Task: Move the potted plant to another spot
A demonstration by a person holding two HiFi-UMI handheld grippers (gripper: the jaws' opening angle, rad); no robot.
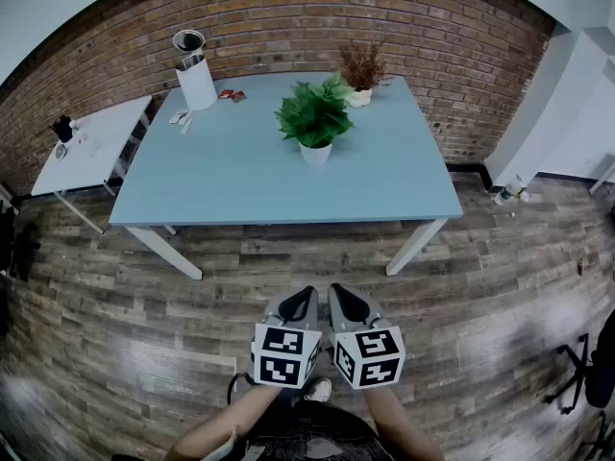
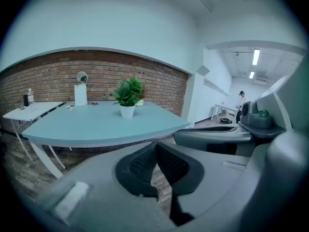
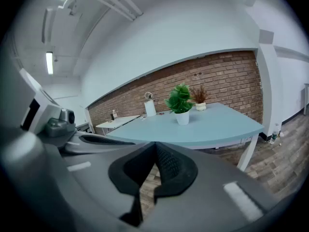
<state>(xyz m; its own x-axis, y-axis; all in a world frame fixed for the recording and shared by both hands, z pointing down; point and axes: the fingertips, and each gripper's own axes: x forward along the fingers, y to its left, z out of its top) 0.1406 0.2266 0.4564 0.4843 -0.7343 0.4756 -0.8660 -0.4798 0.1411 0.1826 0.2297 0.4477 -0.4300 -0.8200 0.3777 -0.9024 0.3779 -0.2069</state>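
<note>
1. Two grippers are held side by side low over the wooden floor (image 1: 192, 296), in front of the person's forearms (image 1: 226, 423) and well short of the table (image 1: 221, 185); neither touches anything.
2. The left gripper (image 1: 307, 293) is clenched; in its own view the ribbed pads (image 2: 145, 161) meet at their tips, with only floor showing in the gap below them; it grasps nothing.
3. The right gripper (image 1: 340, 291) is clenched as well; its dark pads (image 3: 169, 166) meet at the tips and there is nothing between them.
4. The potted plant (image 1: 313, 115) stands upright in a white pot (image 1: 315, 153) on the pale blue table, a little right of the middle and nearer the far edge; both gripper views look towards it from a distance.
5. A second, smaller plant (image 1: 362, 65) with reddish-brown leaves sits in a white pot just behind it, near the far right corner; in the head view its pot is apart from the green one, though the leaves overlap.
6. A white cylinder (image 1: 197, 83) with a round top stands at the far left corner of the table; some small red things (image 1: 231, 94) lie beside it.
7. A small white side table (image 1: 96, 142) stands to the left of the blue one; a brick wall (image 1: 288, 12) runs behind both.
</note>
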